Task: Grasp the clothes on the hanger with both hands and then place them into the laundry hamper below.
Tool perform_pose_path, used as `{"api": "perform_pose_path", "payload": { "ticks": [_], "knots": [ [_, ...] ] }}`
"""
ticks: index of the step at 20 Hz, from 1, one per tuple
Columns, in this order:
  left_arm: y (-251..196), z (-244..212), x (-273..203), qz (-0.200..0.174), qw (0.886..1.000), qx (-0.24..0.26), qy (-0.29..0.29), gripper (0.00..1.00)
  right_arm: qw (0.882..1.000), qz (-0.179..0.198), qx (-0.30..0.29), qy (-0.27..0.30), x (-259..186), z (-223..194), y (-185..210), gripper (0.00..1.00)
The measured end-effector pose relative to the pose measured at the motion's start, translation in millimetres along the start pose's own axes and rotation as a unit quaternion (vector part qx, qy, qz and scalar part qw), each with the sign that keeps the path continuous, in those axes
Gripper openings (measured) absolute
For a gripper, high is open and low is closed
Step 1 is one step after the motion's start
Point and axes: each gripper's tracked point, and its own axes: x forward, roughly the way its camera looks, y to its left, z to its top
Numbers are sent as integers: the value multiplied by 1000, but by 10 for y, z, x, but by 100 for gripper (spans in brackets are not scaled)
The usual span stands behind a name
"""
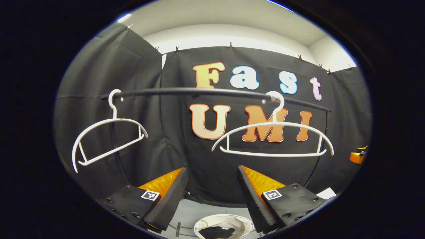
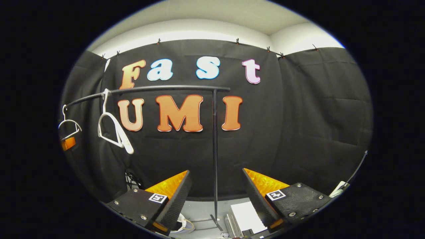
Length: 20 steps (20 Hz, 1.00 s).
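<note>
Both the left gripper [image 1: 212, 196] and the right gripper [image 2: 215, 196] stand wide apart holding nothing, while the dark clothes [image 1: 216, 232] lie in the white laundry hamper [image 1: 244, 223] below the left one, under two bare hangers [image 1: 272, 132].

This is a staged recording booth, not a lived-in home. Black cloth [image 1: 139, 66] hangs as the walls, pinned along its top edge by small clips [image 1: 230, 44], and a plain pale room wall and ceiling [image 2: 212, 13] show above it. A bare black garment rail [image 1: 199, 91] on a thin upright pole [image 2: 214, 149] stands before the cloth, carrying two empty white plastic hangers [image 1: 275, 139]. On the pale floor [image 1: 189, 212] below sits a round laundry hamper [image 1: 223, 227] with a dark garment in it. Loose cables [image 2: 182, 224] and a white box [image 2: 245, 217] lie by the pole's foot.
</note>
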Motion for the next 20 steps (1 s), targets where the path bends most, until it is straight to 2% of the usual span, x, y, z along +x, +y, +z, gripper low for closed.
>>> {"api": "perform_pose_path", "payload": {
  "ticks": [1,2,11,12,13,20],
  "knots": [
    [-13,77,-34,1,1000,1,-10,94,1000,1,0,-10,-61,70,-16,93],
    [-42,137,-61,1,1000,0,-18,94,1000,0,-1,-20,-118,146,-43,100],
    [-174,398,-237,-5,998,-17,-58,94,998,5,-3,-56,-356,379,-83,100],
    [-148,431,-245,0,998,-15,-64,94,998,5,-3,-56,-365,377,-94,93],
    [-125,442,-265,5,998,-13,-68,94,998,5,-3,-56,-367,370,-94,100],
    [-124,441,-314,2,998,-19,-68,94,998,10,2,-59,-428,398,-81,100]
  ]
}}
